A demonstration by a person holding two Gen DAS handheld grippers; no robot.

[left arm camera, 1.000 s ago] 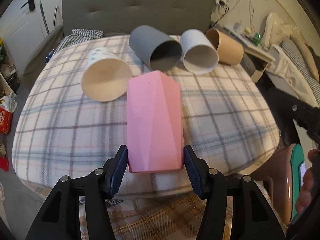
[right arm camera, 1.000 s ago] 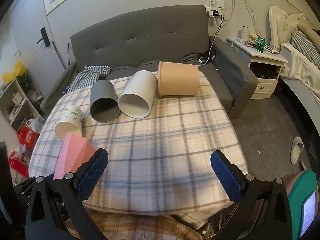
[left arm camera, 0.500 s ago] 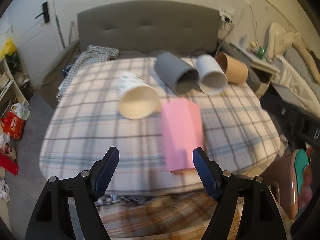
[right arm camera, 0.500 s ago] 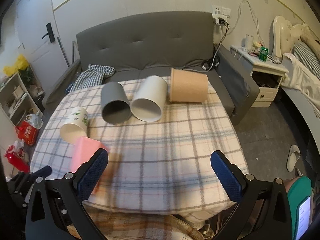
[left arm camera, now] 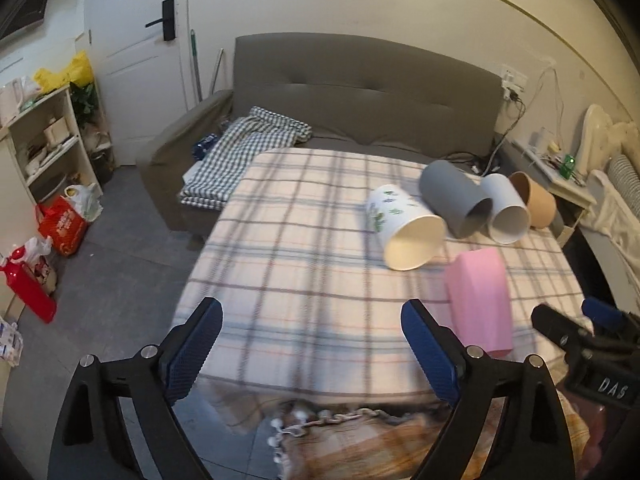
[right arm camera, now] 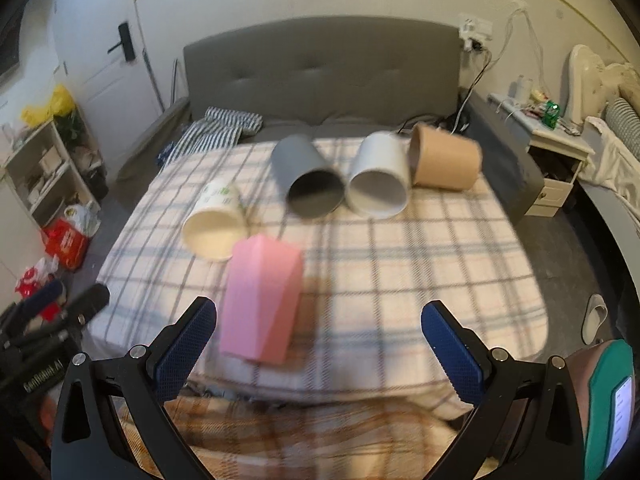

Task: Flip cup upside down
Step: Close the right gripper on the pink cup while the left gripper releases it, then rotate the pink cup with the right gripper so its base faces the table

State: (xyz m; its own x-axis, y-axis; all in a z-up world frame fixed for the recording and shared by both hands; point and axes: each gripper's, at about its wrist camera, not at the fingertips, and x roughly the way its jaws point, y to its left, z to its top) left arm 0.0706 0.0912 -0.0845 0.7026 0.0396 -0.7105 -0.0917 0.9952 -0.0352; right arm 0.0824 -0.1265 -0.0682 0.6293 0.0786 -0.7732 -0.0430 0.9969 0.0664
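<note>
A pink faceted cup stands upside down near the front edge of the plaid-covered table; it also shows in the left wrist view. My left gripper is open and empty, drawn back to the left of the pink cup. My right gripper is open and empty, with the pink cup just ahead of its left finger. A white leaf-print cup, a grey cup, a white cup and a tan cup lie on their sides further back.
A grey sofa stands behind the table with striped cloth on it. A nightstand is at the right. Shelves and red bags are on the floor at the left.
My left gripper let go of the pink cup, opened wide and drew back to the left. The pink cup now stands free. My right gripper moved left, toward the pink cup.
</note>
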